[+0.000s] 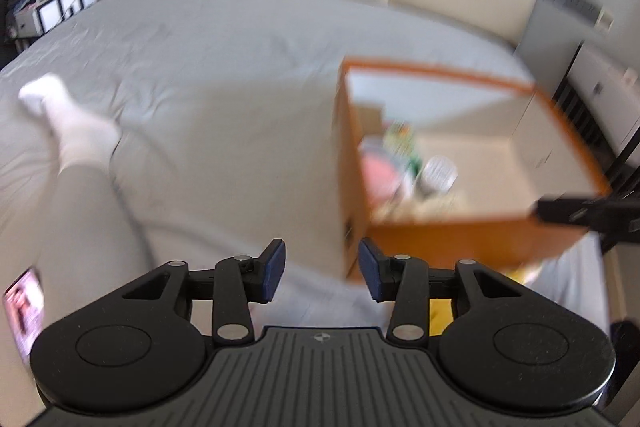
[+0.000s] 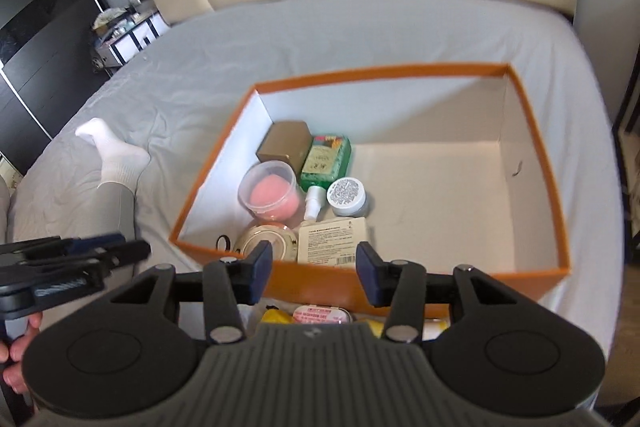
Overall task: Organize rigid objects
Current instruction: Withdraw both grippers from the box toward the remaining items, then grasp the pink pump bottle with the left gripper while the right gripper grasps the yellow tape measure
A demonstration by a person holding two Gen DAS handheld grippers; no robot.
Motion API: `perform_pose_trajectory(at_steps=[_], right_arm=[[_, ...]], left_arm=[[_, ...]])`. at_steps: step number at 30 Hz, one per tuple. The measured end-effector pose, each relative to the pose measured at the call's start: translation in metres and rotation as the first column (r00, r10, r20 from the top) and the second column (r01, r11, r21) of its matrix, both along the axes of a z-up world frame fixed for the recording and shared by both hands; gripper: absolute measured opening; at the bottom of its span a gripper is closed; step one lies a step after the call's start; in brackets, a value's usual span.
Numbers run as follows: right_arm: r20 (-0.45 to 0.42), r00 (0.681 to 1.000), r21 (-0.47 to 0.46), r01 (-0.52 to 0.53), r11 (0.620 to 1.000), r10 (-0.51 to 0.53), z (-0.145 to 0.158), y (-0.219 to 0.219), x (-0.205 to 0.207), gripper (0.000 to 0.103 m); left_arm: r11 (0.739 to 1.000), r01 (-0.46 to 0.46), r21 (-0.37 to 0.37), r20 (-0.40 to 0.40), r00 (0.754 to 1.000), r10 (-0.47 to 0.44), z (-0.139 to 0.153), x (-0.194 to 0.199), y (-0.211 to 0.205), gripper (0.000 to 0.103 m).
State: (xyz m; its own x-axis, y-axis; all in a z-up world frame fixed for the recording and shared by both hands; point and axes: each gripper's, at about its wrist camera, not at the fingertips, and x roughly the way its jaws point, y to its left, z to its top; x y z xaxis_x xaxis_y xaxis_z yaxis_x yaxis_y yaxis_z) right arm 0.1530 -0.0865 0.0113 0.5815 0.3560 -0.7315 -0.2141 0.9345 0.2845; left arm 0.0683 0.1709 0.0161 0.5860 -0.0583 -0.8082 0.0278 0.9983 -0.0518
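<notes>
Box (image 1: 460, 227) contents blurred, left view

Soft, even daylight; heavy motion blur in the left wrist view; fisheye-bent edges in both.

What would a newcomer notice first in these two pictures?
The big orange box on the grey bed catches the eye first; its items are crowded into its left part, among them a pink-filled tub and a green bottle. Next come the right gripper and left gripper, both open and empty, near the box.
</notes>
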Motion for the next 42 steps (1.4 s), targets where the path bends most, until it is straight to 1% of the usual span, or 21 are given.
perform_pose_trajectory(at_steps=[4,5,7,10,12,15,16,19,20,21,23,24,27,29,31,33,35,37,39,42], right_arm=[[0.028,1.000,0.002,-0.006,1.000,0.006,-0.005,0.004,-0.025,0.047],[0.025,1.000,0.000,-0.015,1.000,0.015,-0.009,0.005,-0.029,0.046],[-0.009,1.000,-0.009,-0.029,1.000,0.029,-0.023,0.011,-0.029,0.046],[-0.062,0.997,-0.008,-0.053,0.999,0.053,-0.043,0.017,-0.027,0.046],[-0.096,0.993,0.000,-0.067,0.998,0.066,-0.058,0.022,-0.023,0.042],[-0.146,0.985,0.024,-0.086,0.996,0.088,-0.073,0.027,-0.015,0.041],[-0.153,0.984,0.022,-0.092,0.996,0.094,-0.077,0.029,-0.014,0.041],[-0.143,0.983,-0.015,-0.119,0.993,0.116,-0.086,0.038,-0.011,0.041],[-0.140,0.983,-0.028,-0.127,0.992,0.122,-0.088,0.041,-0.010,0.041],[-0.143,0.981,-0.034,-0.137,0.990,0.131,-0.091,0.044,-0.008,0.041],[-0.149,0.979,-0.036,-0.147,0.988,0.141,-0.097,0.049,-0.004,0.041],[-0.154,0.978,-0.040,-0.149,0.988,0.141,-0.100,0.050,-0.002,0.041],[-0.178,0.974,-0.052,-0.153,0.987,0.142,-0.110,0.054,0.003,0.041],[-0.170,0.973,-0.045,-0.166,0.985,0.156,-0.112,0.057,0.005,0.040],[-0.155,0.974,-0.060,-0.178,0.982,0.167,-0.113,0.061,0.005,0.033],[-0.161,0.974,-0.045,-0.166,0.985,0.157,-0.113,0.060,0.007,0.030],[-0.171,0.975,-0.027,-0.151,0.988,0.145,-0.111,0.058,0.008,0.026],[-0.175,0.975,-0.002,-0.138,0.990,0.135,-0.108,0.054,0.006,0.021],[-0.159,0.977,0.018,-0.143,0.990,0.144,-0.102,0.053,0.002,0.020],[-0.130,0.979,-0.007,-0.161,0.987,0.159,-0.094,0.056,-0.006,0.019]], left_arm=[[0.992,-0.070,0.101,-0.100,0.992,0.080,-0.022,-0.004,0.011,0.055],[0.991,-0.084,0.107,-0.125,0.987,0.098,-0.027,-0.004,0.014,0.055],[0.990,-0.102,0.097,-0.163,0.980,0.117,-0.036,-0.005,0.020,0.055],[0.989,-0.121,0.089,-0.183,0.974,0.136,-0.047,-0.005,0.024,0.055],[0.988,-0.129,0.088,-0.186,0.972,0.143,-0.053,-0.004,0.023,0.055],[0.986,-0.135,0.100,-0.200,0.968,0.153,-0.063,0.002,0.023,0.055],[0.985,-0.138,0.102,-0.205,0.966,0.156,-0.067,0.004,0.023,0.055],[0.983,-0.144,0.116,-0.221,0.961,0.166,-0.077,0.008,0.024,0.050],[0.983,-0.140,0.117,-0.222,0.961,0.164,-0.080,0.008,0.024,0.046],[0.982,-0.142,0.123,-0.221,0.961,0.166,-0.083,0.008,0.024,0.045],[0.980,-0.142,0.137,-0.216,0.961,0.170,-0.086,0.009,0.024,0.035],[0.980,-0.144,0.137,-0.219,0.961,0.172,-0.087,0.009,0.024,0.033],[0.981,-0.148,0.126,-0.219,0.960,0.173,-0.087,0.009,0.024,0.032],[0.981,-0.151,0.121,-0.218,0.960,0.175,-0.087,0.009,0.024,0.031],[0.981,-0.154,0.118,-0.213,0.961,0.176,-0.086,0.008,0.023,0.030],[0.983,-0.157,0.092,-0.197,0.965,0.172,-0.084,0.007,0.025,0.029],[0.986,-0.154,0.057,-0.172,0.972,0.162,-0.079,0.004,0.026,0.029],[0.989,-0.140,0.044,-0.139,0.980,0.144,-0.071,0.000,0.022,0.029],[0.991,-0.127,0.041,-0.112,0.985,0.130,-0.064,-0.004,0.016,0.029],[0.996,-0.088,0.018,-0.059,0.994,0.088,-0.052,-0.011,0.003,0.028]])
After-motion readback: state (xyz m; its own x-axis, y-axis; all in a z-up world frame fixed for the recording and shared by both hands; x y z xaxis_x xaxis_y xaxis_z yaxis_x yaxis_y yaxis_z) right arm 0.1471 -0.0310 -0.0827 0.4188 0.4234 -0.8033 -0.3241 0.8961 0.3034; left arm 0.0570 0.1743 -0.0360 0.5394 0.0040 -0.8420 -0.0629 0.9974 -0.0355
